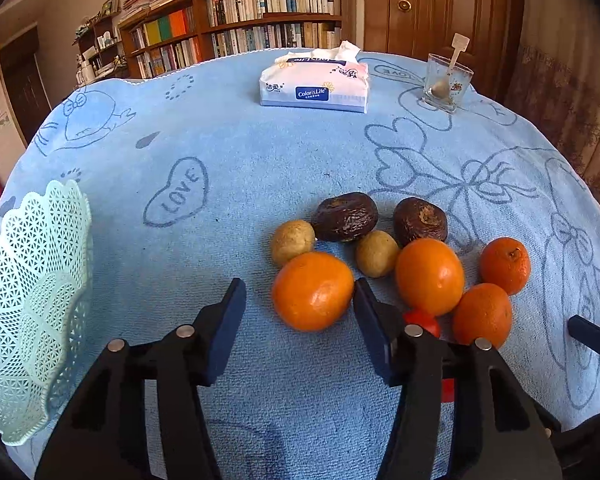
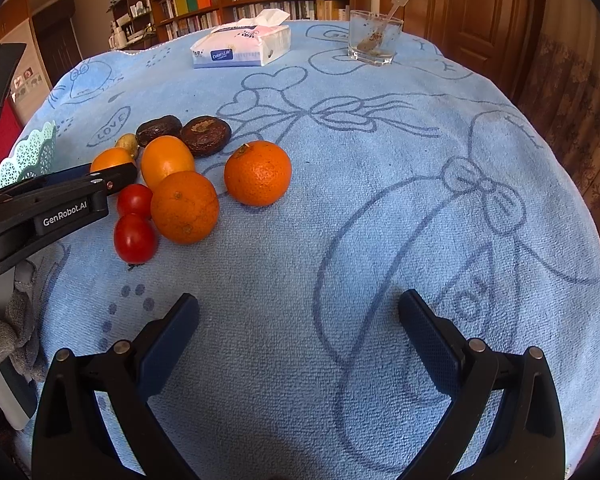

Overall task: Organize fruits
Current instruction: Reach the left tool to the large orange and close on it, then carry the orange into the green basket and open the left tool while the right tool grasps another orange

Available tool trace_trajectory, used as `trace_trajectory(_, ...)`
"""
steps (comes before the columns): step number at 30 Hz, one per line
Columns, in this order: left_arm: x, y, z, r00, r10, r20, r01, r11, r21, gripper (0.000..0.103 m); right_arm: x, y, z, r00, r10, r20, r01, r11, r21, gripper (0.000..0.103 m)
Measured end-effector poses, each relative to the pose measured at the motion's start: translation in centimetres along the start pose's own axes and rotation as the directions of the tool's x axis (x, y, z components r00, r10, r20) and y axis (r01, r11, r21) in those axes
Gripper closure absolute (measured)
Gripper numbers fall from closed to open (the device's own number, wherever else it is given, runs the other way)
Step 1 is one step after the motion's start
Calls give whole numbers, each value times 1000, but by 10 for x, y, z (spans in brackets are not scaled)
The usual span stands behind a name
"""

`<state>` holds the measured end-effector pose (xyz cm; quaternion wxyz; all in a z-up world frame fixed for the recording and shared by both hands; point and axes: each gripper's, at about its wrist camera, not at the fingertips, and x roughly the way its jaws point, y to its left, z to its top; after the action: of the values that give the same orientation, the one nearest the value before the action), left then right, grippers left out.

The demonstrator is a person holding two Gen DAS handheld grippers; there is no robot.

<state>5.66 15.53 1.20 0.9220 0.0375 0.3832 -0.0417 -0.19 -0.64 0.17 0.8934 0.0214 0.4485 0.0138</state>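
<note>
A cluster of fruit lies on the blue towel-covered table (image 1: 220, 152): several oranges, two dark wrinkled fruits (image 1: 345, 216), two small tan fruits (image 1: 292, 240) and two red tomatoes (image 2: 135, 238). My left gripper (image 1: 298, 296) is open, its fingers on either side of the nearest orange (image 1: 312, 290), which sits just past the tips; contact is not clear. A mint lattice basket (image 1: 32, 300) stands at the left. My right gripper (image 2: 300, 304) is open over bare cloth, right of the fruit, with the closest orange (image 2: 258, 172) well ahead of it.
A tissue pack (image 1: 314, 84) and a glass with a spoon (image 1: 446, 84) stand at the table's far side. Bookshelves (image 1: 260, 12) and a wooden door (image 1: 440, 4) are behind. The round table edge curves away on both sides.
</note>
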Motion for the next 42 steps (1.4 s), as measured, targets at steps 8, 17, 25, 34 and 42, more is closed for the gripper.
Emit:
trace_trajectory(8,-15,15,-7,998,-55,37,57,997,-50,61,0,0,0,1000,9,0,-9,1000,-14,5)
trace_trajectory(17,-41,40,-22,992,-21,128,29,998,-58,61,-2,4,5,1000,-19,-5,19,999,-26,10)
trace_trajectory(25,-35,48,-28,992,-25,127,37,995,-93,61,-5,-6,42,999,12,40,-16,994,110,30)
trace_trajectory(34,-34,51,-30,992,-10,125,25,993,-112,61,17,11,63,998,43,34,-46,996,81,42)
trace_trajectory(42,-33,49,-30,992,-7,125,20,995,-100,61,27,11,65,989,150,15,-150,979,135,61)
